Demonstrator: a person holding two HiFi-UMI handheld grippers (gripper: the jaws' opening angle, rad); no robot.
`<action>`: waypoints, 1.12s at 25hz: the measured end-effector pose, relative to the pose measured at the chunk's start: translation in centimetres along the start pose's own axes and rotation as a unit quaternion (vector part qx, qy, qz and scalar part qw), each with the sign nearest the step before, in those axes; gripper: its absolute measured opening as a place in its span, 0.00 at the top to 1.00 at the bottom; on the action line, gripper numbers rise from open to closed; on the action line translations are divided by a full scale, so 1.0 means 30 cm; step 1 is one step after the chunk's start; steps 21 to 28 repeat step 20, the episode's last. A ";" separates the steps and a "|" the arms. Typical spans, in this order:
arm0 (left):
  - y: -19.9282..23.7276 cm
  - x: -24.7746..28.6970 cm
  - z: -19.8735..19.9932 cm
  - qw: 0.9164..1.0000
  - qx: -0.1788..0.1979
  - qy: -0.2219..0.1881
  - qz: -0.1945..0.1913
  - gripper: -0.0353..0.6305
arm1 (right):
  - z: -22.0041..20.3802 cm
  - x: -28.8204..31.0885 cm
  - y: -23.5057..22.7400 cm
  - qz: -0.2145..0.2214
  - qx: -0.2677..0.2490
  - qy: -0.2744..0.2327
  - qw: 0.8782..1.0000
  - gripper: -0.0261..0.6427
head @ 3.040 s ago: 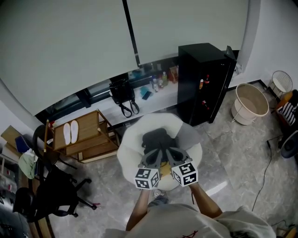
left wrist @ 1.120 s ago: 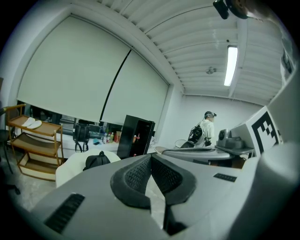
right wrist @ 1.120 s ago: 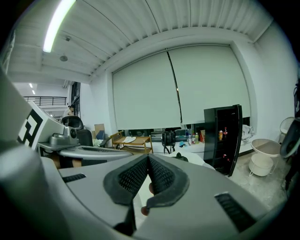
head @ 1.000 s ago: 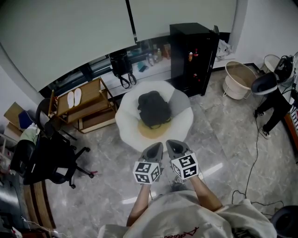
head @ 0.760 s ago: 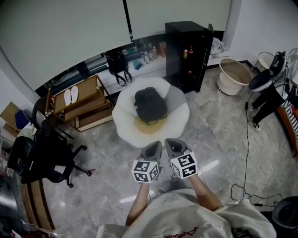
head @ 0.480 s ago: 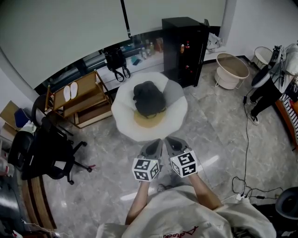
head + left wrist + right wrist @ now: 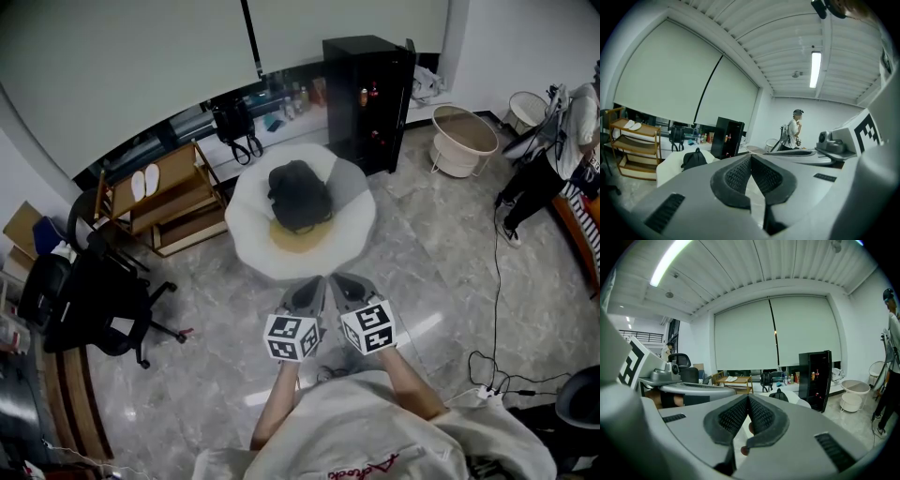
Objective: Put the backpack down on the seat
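A black backpack (image 7: 299, 195) lies on the round white seat (image 7: 251, 242), over its yellowish cushion. Both grippers hang over the grey floor in front of the seat, apart from the backpack. My left gripper (image 7: 311, 284) is shut with nothing in it, and its pads (image 7: 740, 174) meet tip to tip. My right gripper (image 7: 339, 279) is shut and empty too, close beside the left one. The backpack (image 7: 694, 160) shows small on the seat in the left gripper view, and its top (image 7: 778, 394) peeps over the jaws in the right gripper view.
A black cabinet (image 7: 367, 86) stands behind the seat on the right, a wooden shelf rack (image 7: 173, 195) with slippers on the left. A black office chair (image 7: 94, 305) is at the left. A white basket (image 7: 463, 141) and a person (image 7: 562, 150) are at the right; cables (image 7: 497, 309) cross the floor.
Both grippers have drawn back from the seat together, staying shut. The backpack stays on the seat, a little farther off. The person at the right has shifted.
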State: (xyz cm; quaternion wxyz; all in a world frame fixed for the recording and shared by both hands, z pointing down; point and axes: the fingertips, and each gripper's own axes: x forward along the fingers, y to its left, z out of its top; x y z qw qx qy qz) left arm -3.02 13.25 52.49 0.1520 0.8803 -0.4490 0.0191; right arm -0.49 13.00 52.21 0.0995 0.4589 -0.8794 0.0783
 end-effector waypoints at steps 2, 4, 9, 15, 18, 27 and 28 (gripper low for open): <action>-0.010 -0.007 0.001 1.000 0.003 0.000 -0.001 0.90 | -0.008 -0.013 0.001 -0.002 0.002 0.000 1.000 0.92; -0.015 -0.016 0.002 1.000 0.005 0.001 -0.001 0.90 | -0.012 -0.023 0.005 -0.002 0.003 0.000 1.000 0.92; -0.026 -0.025 -0.019 1.000 0.006 0.010 -0.002 0.90 | -0.010 -0.038 0.017 -0.004 0.003 -0.004 1.000 0.92; -0.042 -0.008 -0.036 1.000 0.007 0.015 -0.008 0.90 | -0.025 -0.053 -0.005 -0.009 0.002 -0.003 1.000 0.92; -0.047 -0.007 -0.038 1.000 0.010 0.019 -0.012 0.90 | -0.026 -0.049 0.000 -0.007 0.000 -0.002 1.000 0.92; -0.051 -0.009 -0.041 1.000 0.013 0.022 -0.017 0.90 | -0.029 -0.048 0.007 -0.006 -0.001 0.000 1.000 0.92; -0.051 -0.009 -0.041 1.000 0.013 0.022 -0.017 0.90 | -0.029 -0.048 0.007 -0.006 -0.001 0.000 1.000 0.92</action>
